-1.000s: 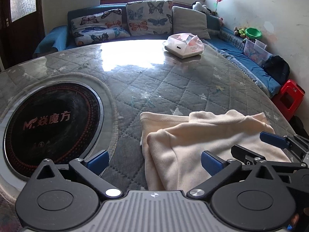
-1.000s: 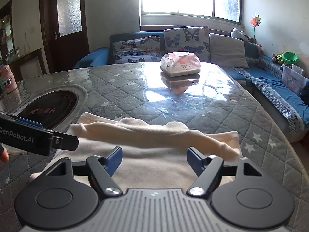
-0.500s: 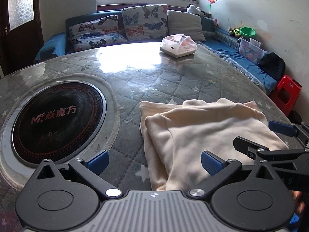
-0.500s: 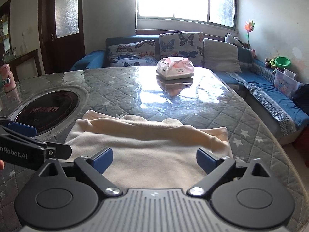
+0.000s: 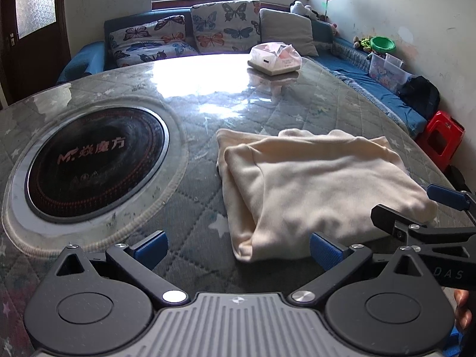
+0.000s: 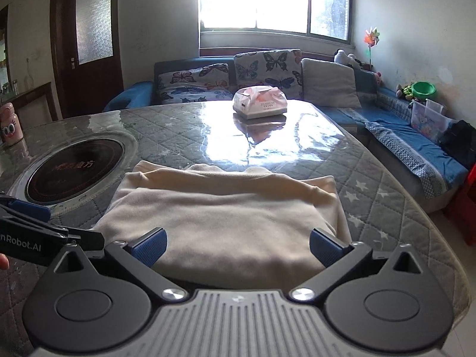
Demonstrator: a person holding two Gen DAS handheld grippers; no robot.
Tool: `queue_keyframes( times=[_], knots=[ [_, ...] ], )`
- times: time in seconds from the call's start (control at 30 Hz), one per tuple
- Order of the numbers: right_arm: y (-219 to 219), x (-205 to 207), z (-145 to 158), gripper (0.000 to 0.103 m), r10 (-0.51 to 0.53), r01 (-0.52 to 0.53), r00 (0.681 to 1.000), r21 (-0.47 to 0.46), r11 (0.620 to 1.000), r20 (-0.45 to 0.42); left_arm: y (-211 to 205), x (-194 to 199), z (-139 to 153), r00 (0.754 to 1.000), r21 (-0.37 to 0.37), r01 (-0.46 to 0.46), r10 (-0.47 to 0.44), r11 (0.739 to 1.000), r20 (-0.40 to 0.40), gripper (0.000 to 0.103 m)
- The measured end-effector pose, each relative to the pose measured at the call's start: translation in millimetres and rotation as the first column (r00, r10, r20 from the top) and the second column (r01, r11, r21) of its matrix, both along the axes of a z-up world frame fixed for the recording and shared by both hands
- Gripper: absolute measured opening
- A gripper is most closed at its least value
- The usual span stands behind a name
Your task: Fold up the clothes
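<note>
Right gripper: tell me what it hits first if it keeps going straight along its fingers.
Most likely the folded cream garment, lying just ahead between the opening fingers of the right gripper, then the quilted table; depth is uncertain.

Folded cream garment [image 5: 312, 190] on quilted table [image 5: 193, 199], left gripper [image 5: 238, 248] spread wide, round cooktop [image 5: 95, 163] beside

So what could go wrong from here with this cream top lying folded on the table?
1. The cream top reaches close to the table edge nearest the camera; a tug toward that side might pull it off.
2. The right gripper, jaws opening with nothing pinched, hangs just above the cloth and could snag the top layer.
3. The far layers sit uneven, so another fold may come out crooked.
</note>
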State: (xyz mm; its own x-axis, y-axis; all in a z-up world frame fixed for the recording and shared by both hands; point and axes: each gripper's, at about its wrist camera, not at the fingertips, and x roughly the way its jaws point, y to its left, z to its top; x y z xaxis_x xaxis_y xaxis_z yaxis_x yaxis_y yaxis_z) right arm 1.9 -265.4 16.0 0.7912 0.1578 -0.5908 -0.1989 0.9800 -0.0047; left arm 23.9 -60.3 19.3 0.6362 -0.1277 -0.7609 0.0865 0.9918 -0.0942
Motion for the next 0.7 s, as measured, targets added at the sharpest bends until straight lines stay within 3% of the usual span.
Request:
queue_keyframes(
  times=[0.7],
  knots=[
    [-8, -26, -13, 0.103, -0.047, 0.047, 0.999, -0.021, 0.999, -0.027, -18, -21, -8, 0.998, 0.053, 0.059, -0.059, 0.997, -0.004, 0.103]
  ],
)
